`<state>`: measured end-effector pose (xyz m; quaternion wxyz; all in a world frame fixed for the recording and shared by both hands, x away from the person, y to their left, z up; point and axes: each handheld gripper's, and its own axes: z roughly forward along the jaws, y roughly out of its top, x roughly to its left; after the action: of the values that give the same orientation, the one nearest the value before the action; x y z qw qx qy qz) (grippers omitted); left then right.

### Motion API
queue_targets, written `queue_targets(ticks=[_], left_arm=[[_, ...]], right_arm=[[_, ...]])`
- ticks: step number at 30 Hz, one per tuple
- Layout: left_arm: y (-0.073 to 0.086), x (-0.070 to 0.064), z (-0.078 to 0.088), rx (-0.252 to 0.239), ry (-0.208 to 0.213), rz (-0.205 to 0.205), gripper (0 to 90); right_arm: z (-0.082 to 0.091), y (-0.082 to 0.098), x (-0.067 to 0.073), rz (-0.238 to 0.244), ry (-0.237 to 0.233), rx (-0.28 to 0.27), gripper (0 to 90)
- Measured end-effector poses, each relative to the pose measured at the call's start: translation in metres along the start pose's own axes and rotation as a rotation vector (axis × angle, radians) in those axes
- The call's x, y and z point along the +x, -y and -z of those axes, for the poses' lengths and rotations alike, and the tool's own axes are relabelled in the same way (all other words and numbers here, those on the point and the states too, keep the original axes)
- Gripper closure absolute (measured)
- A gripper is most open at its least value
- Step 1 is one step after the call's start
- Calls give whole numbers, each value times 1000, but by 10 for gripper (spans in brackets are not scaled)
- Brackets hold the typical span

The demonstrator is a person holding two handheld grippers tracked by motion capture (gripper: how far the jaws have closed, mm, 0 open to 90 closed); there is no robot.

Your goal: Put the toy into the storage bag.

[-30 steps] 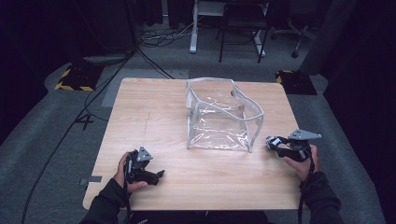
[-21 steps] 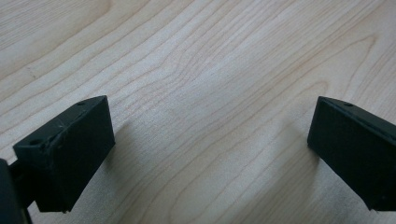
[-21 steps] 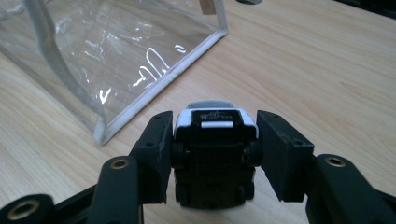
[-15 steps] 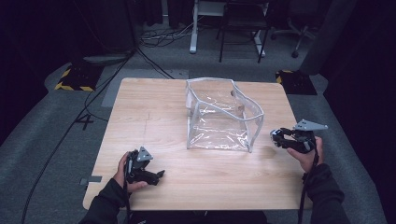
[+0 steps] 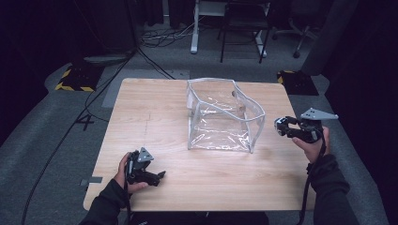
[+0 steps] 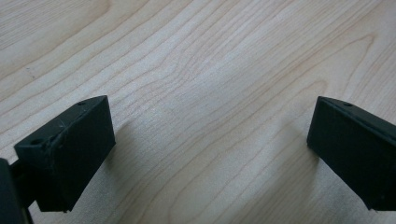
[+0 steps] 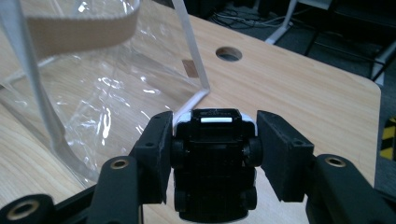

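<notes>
The worktop (image 5: 155, 112) is pale wood with fine brown grain lines. The clear plastic bag (image 5: 220, 117) has white edging and a beige woven strap (image 7: 79, 28). Both the left claw (image 5: 159, 177) and the right claw (image 5: 278, 126) are black; the right one carries a grey plate (image 5: 319, 114). The small toy car (image 7: 212, 158) is black and white. The floor (image 5: 51, 136) is grey carpet, with yellow-and-black striped blocks (image 5: 75, 79).

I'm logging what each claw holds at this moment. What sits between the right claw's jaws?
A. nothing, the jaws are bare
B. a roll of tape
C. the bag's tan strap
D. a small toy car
D: in the right gripper view the right claw has its jaws closed on a small black-and-white toy car, wheels against the jaws, in front of the clear plastic bag.
</notes>
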<state>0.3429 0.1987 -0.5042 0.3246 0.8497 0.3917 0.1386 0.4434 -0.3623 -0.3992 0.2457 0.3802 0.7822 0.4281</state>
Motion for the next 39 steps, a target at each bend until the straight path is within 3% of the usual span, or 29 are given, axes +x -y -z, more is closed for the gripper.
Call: queue_targets(ticks=[11,13,25,39], left_arm=[[-1,1,-1,6,8,-17,7],[-2,1,-1,9,11,-21,7],[-1,1,-1,5,2,-19,10],[-1,0,-1,2,6,-14,11]], right_arm=[[4,-25,-4,6,8,-29,489],[7,-33,-6,-10,-14,-57,488],[14,-55,-10,-30,-35,-110,489],[18,-87,2,15,-56,-129,488]])
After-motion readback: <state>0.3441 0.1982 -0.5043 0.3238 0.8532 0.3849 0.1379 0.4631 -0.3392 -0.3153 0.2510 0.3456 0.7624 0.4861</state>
